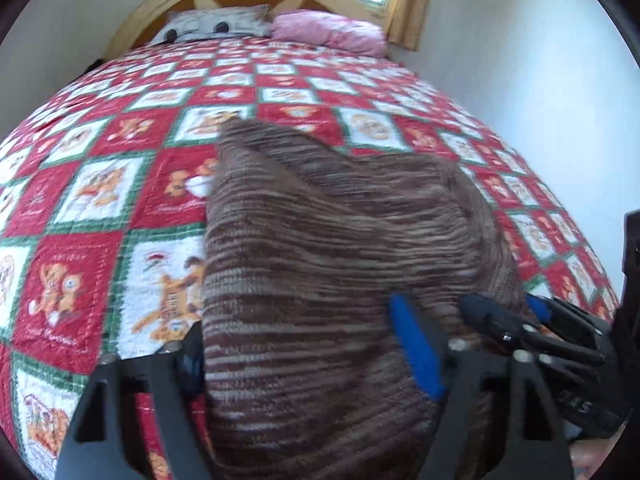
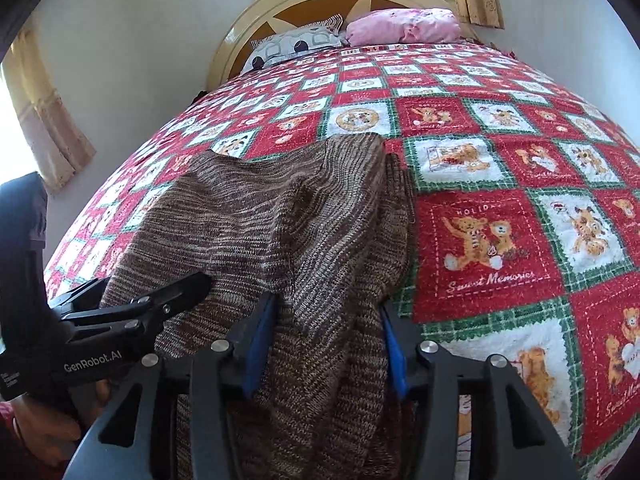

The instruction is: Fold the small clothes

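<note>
A brown striped knit garment (image 1: 332, 240) lies bunched on the red, white and green quilt (image 1: 100, 200). My left gripper (image 1: 312, 360) has the garment's near part between its blue-padded fingers (image 1: 416, 344) and is shut on it. In the right wrist view the same garment (image 2: 272, 216) spreads over the quilt (image 2: 500, 208) toward the near edge. My right gripper (image 2: 326, 340) is shut on a thick fold of it between its blue pads (image 2: 260, 344). The left gripper (image 2: 132, 316) shows at the left of that view, touching the garment's left edge.
Two pillows lie at the headboard, a grey patterned one (image 2: 296, 46) and a pink one (image 2: 404, 26). A white wall runs along the bed's right side (image 1: 520, 60). Curtained windows (image 2: 44, 120) are on the left and behind the headboard.
</note>
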Demonstrator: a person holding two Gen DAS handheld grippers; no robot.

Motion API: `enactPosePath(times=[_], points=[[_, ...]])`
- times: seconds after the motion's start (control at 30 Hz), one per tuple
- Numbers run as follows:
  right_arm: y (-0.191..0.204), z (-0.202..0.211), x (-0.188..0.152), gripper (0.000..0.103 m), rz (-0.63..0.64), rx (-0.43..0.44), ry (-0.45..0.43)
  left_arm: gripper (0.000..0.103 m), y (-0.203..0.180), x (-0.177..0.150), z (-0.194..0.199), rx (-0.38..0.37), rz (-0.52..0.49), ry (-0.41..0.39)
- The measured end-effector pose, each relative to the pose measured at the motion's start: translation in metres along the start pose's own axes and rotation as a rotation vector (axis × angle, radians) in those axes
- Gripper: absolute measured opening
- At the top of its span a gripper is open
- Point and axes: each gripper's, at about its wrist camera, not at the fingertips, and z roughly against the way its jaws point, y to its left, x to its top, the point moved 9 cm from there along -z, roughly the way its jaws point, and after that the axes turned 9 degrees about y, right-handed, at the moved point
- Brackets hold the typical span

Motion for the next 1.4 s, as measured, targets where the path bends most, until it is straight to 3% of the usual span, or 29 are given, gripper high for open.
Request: enactPosePath(times=[0.1,0.17,0.23,0.33,0.53,0.97,1.4], points=[[0.008,0.003,0.0,0.037,0.039,-0.04,-0.016,0.075,-0.001,0.001,0.001,0.025,-0.007,-0.004],[0.014,0.005,0.001,0.032,0.078,-0.098,-0.033,0.064,-0.001,0.003,0.004,0.039,-0.008,-0.013],[0.019,0.009,0.002,0.029,0.111,-0.144,-0.05,0.037,-0.001,0.004,0.011,0.064,0.001,-0.028],[0.021,0.015,0.003,0.026,0.116,-0.151,-0.062,0.025,-0.005,0.006,0.017,0.074,-0.002,-0.023],[0.034,0.046,0.002,0.024,0.057,-0.092,-0.13,0.023,-0.003,0.001,0.035,0.052,0.043,-0.004],[0.082,0.081,-0.029,0.023,0.03,-0.011,-0.171,0.023,0.012,-0.039,0.081,0.115,0.019,-0.011],[0.186,0.073,-0.026,0.023,0.143,0.113,-0.173,0.023,0.097,-0.06,0.129,0.235,0.132,-0.069]])
